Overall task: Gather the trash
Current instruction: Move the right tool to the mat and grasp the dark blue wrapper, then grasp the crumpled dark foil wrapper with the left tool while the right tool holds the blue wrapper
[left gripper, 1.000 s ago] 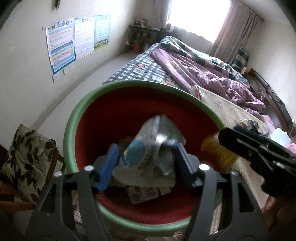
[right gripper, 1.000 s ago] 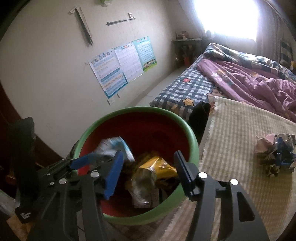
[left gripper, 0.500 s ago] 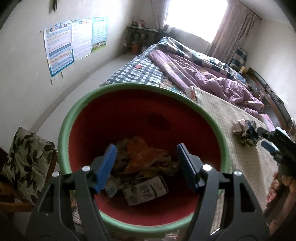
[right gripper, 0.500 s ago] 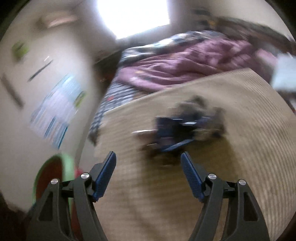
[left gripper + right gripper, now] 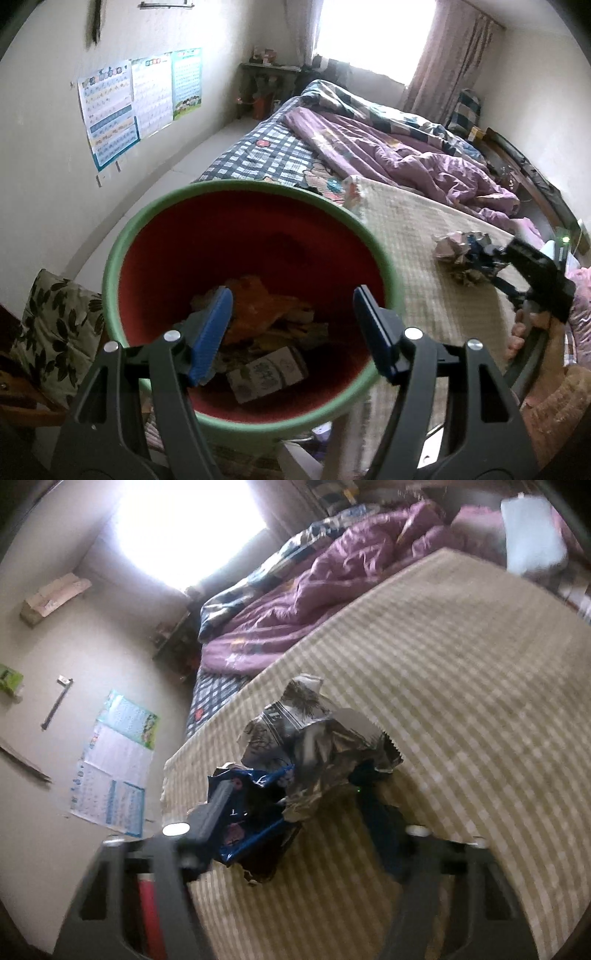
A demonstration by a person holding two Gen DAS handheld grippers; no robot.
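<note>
Your right tool (image 5: 295,805) was closing on the crumpled wrapper bundle (image 5: 314,746) that lay on the striped mat (image 5: 461,701) covering the near end of the bed (image 5: 280,155). In the right wrist view the bundle sat between the two fingers, the left finger (image 5: 218,805) against its blue part and the other blurred at about 4 o'clock of it. Whether the pads had yet taken firm hold could not be told; the picture was smeared.

Recommended practice for this step: you should have let the pads meet around the thick middle of the bundle, not a loose flap, and kept the tool low to the mat until the grip was sure. Crumpled foil springs and sheds pieces; a pinch on one edge would likely leave the rest behind. In my judgement a straight lift should follow, then a carry toward the bin.

Your left tool (image 5: 291,325) stood with its fingers apart and nothing between them, held above the bin (image 5: 114,258).

Condition of the items: the bundle was a wad of silvery, printed foil with a dark blue wrapper tucked at its 8 o'clock side, light and irregular. In the left wrist view it lay at 3 o'clock of the bin, well apart from it. The bin, green-rimmed and red inside, held collected trash (image 5: 266,314) at the bottom: orange and yellow wrappers and a small printed carton (image 5: 267,373).
</note>
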